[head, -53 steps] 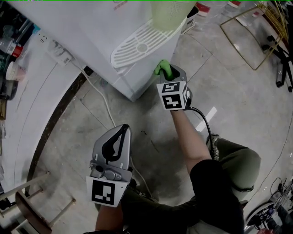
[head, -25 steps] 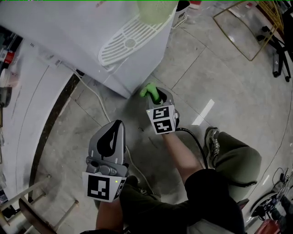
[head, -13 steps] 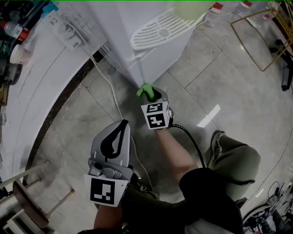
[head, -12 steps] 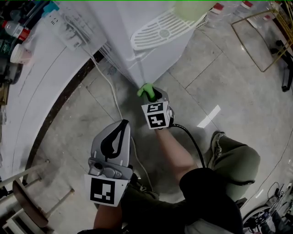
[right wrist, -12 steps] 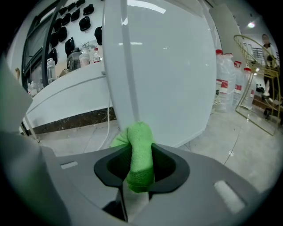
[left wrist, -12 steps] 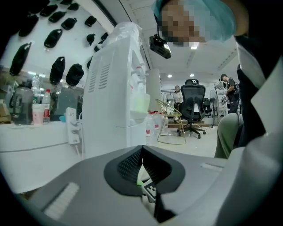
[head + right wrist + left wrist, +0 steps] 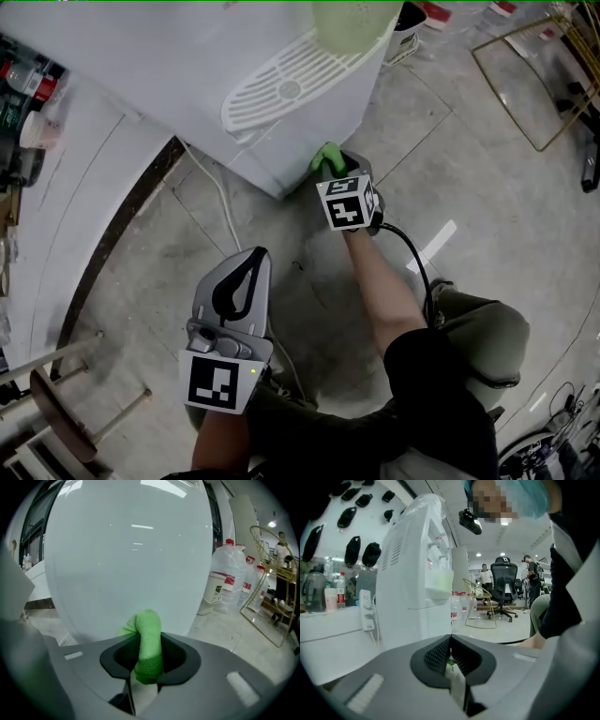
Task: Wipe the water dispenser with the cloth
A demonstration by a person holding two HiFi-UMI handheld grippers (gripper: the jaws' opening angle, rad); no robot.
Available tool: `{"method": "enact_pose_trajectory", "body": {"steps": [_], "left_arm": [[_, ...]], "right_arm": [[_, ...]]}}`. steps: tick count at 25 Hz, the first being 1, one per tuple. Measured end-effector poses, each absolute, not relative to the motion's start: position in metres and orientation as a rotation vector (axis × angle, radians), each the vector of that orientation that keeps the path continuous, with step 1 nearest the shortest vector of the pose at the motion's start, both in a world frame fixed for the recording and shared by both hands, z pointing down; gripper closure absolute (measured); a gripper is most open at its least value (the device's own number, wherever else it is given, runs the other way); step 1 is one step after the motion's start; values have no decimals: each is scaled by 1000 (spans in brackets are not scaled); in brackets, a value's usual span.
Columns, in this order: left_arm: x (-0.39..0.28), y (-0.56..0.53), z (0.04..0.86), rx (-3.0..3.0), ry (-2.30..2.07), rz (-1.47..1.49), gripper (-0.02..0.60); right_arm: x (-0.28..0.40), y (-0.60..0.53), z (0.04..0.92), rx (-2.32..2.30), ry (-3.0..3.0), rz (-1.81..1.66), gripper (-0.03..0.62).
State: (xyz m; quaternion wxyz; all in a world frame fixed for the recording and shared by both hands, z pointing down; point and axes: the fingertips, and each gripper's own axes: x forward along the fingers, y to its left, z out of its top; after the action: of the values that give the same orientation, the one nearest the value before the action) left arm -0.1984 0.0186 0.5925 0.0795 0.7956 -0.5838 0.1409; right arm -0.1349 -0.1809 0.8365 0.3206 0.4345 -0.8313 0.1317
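Note:
The white water dispenser (image 7: 187, 84) stands on the floor ahead of me, its slotted drip tray (image 7: 286, 89) facing up in the head view. My right gripper (image 7: 330, 167) is shut on a green cloth (image 7: 326, 156) and presses it against the dispenser's lower side wall near the front corner. In the right gripper view the folded cloth (image 7: 147, 639) pokes up between the jaws, with the dispenser wall (image 7: 131, 550) filling the picture. My left gripper (image 7: 246, 281) hangs shut and empty over the floor, well short of the dispenser (image 7: 417, 583).
A white power cord (image 7: 220, 206) runs across the grey tiled floor from the dispenser's base. Spare water jugs (image 7: 229, 583) and a gold wire rack (image 7: 525, 75) stand to the right. A white counter (image 7: 56, 216) curves along the left. People and an office chair (image 7: 504, 590) are far off.
My right gripper with the cloth has slid right and up along the dispenser's base, away from the corner it touched half a second ago. The left gripper has stayed in place.

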Motion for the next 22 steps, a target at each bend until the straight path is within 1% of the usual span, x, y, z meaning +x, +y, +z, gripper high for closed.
{"method": "enact_pose_trajectory", "body": {"steps": [3,14,17,22], "left_arm": [[-195,4,592,2336,-1794,357,579],[-166,-27,601,2318,-1871,389,580],[-160,-22,603,2385,-1837,438,580],[-158,3,615,2527,-1660,492,580]], "right_arm": [[-110,-215,834,1146,-2149,275,476],[-43,-298,828,1287,-2079,185,476],[-35,-291,813,1368,-2106,243,476],[-27,-240,777,1456,-2122,360,476]]}}
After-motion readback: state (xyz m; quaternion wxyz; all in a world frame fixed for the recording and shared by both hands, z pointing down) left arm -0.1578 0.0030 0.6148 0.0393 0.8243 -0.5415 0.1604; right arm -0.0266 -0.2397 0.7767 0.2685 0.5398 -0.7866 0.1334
